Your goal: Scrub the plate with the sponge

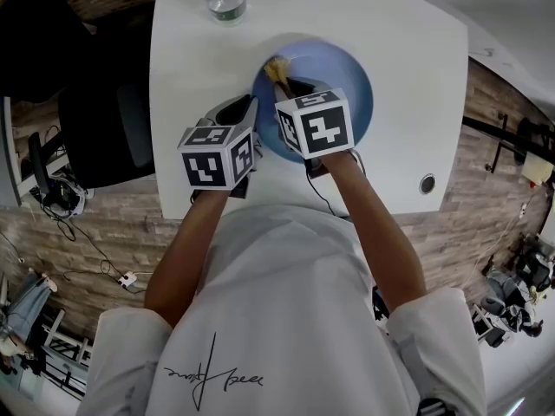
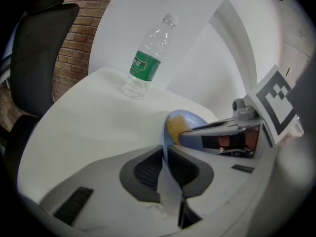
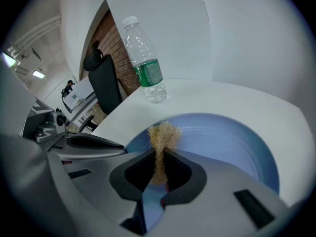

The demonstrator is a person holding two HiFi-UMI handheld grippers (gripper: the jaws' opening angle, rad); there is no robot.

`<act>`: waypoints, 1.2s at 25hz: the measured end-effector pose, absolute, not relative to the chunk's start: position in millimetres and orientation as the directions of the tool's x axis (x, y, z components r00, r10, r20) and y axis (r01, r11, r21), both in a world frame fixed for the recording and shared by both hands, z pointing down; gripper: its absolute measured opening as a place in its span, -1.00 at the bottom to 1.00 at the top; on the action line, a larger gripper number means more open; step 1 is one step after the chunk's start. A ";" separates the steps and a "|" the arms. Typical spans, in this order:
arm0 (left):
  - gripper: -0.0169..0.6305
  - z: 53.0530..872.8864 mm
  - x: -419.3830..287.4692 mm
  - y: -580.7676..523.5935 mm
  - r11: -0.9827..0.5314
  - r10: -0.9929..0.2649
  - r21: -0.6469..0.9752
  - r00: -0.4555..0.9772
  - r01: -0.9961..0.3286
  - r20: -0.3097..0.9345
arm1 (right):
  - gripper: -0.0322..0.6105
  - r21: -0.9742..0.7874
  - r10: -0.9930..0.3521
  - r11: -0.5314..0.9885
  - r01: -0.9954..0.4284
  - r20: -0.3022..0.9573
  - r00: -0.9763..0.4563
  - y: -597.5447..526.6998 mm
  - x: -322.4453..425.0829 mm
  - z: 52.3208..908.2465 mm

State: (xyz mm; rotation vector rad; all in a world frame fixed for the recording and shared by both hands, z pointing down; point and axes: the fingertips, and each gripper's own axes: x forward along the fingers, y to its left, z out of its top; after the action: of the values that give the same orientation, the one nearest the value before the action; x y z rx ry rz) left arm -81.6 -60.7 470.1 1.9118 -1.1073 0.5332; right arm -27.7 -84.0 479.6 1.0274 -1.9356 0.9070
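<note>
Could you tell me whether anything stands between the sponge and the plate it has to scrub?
Nothing visible does. The right gripper holds the sponge right over the plate; the left gripper clamps its rim beside it, and the bottle stands apart behind.

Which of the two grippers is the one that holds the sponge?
The right gripper: its jaws are shut on the tan sponge over the blue plate. The left gripper clamps the plate's rim instead.
</note>
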 end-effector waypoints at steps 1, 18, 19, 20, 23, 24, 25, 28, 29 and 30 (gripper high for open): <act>-0.86 470.4 -81.4 -60.5 -0.254 -0.495 0.455 0.519 -0.853 0.697 | -0.78 -0.238 -0.338 0.430 -0.871 0.852 -0.400 -82.4 -29.0 480.0; -0.86 470.9 -82.8 -61.2 -0.244 -0.500 0.466 0.522 -0.850 0.691 | -0.78 -0.305 -0.258 0.471 -0.828 0.850 -0.460 -61.5 -44.2 481.1; -0.87 471.1 -83.1 -61.5 -0.244 -0.500 0.466 0.522 -0.851 0.691 | -0.78 -0.311 -0.252 0.472 -0.825 0.849 -0.464 -60.1 -45.0 481.4; -0.87 471.4 -83.2 -61.6 -0.243 -0.500 0.466 0.522 -0.851 0.691 | -0.78 -0.318 -0.245 0.472 -0.822 0.849 -0.469 -58.6 -45.6 481.6; -0.87 471.5 -82.9 -61.3 -0.237 -0.499 0.475 0.526 -0.848 0.689 | -0.78 -0.336 -0.221 0.474 -0.814 0.850 -0.479 -51.7 -47.0 481.5; -0.87 472.0 -82.9 -61.3 -0.235 -0.498 0.478 0.527 -0.847 0.688 | -0.78 -0.341 -0.211 0.477 -0.810 0.851 -0.482 -48.8 -48.0 482.0; -0.87 472.7 -83.0 -61.5 -0.234 -0.499 0.479 0.527 -0.846 0.688 | -0.78 -0.345 -0.203 0.479 -0.807 0.851 -0.485 -46.2 -48.8 482.8; -0.87 473.6 -82.9 -62.2 -0.234 -0.500 0.480 0.528 -0.846 0.686 | -0.78 -0.364 -0.192 0.471 -0.804 0.847 -0.496 -41.5 -49.8 484.2; -0.87 473.1 -82.7 -62.5 -0.234 -0.501 0.480 0.528 -0.845 0.686 | -0.78 -0.370 -0.189 0.467 -0.803 0.845 -0.499 -40.7 -49.5 483.7; -0.88 472.5 -82.6 -62.8 -0.234 -0.501 0.480 0.529 -0.845 0.685 | -0.78 -0.374 -0.186 0.465 -0.803 0.845 -0.501 -40.0 -49.2 483.0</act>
State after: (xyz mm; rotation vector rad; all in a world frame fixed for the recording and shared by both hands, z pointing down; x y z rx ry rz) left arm -82.6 -62.8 472.5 1.8944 -1.1037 0.4964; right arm -49.2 -40.0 483.0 0.8234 -1.9555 1.0326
